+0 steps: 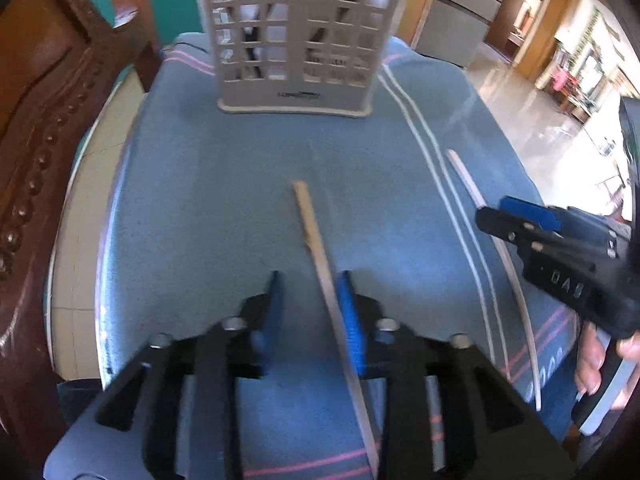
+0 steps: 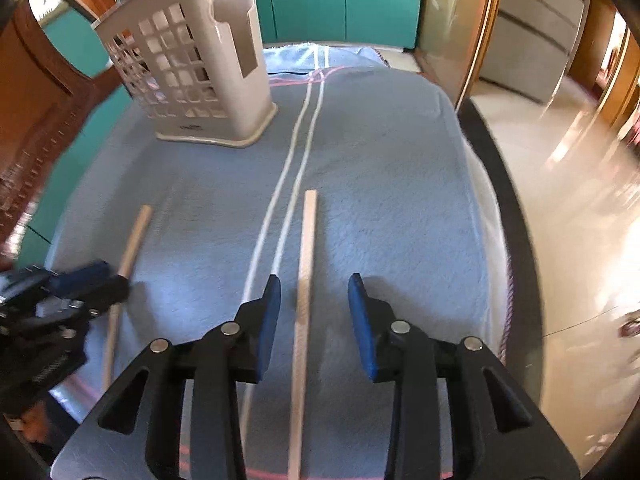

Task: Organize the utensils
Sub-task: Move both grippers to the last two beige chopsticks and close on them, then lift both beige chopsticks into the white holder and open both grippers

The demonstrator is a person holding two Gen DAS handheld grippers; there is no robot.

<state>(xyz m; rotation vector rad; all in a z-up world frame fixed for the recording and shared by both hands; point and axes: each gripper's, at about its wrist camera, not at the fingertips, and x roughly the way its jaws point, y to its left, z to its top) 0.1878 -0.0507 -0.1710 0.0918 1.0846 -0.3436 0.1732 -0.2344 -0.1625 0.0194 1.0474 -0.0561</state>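
Note:
Two wooden chopsticks lie on a blue cloth. One chopstick point(image 1: 316, 240) runs between my left gripper's point(image 1: 310, 280) open jaws, close to the right blue pad; it also shows in the right wrist view point(image 2: 128, 252). The other chopstick point(image 2: 306, 260) lies between my right gripper's point(image 2: 314, 282) open jaws, and shows in the left wrist view point(image 1: 468, 182). Neither is gripped. A beige lattice utensil holder point(image 1: 296, 36) stands upright at the far end of the cloth; it shows at upper left in the right wrist view point(image 2: 192, 68).
The blue cloth point(image 2: 380, 168) has white and pink stripes and covers a small table. A carved wooden chair point(image 1: 44, 100) stands at the left. Teal cabinets point(image 2: 340, 0) are behind. Shiny tiled floor point(image 2: 572, 200) lies to the right beyond the table edge.

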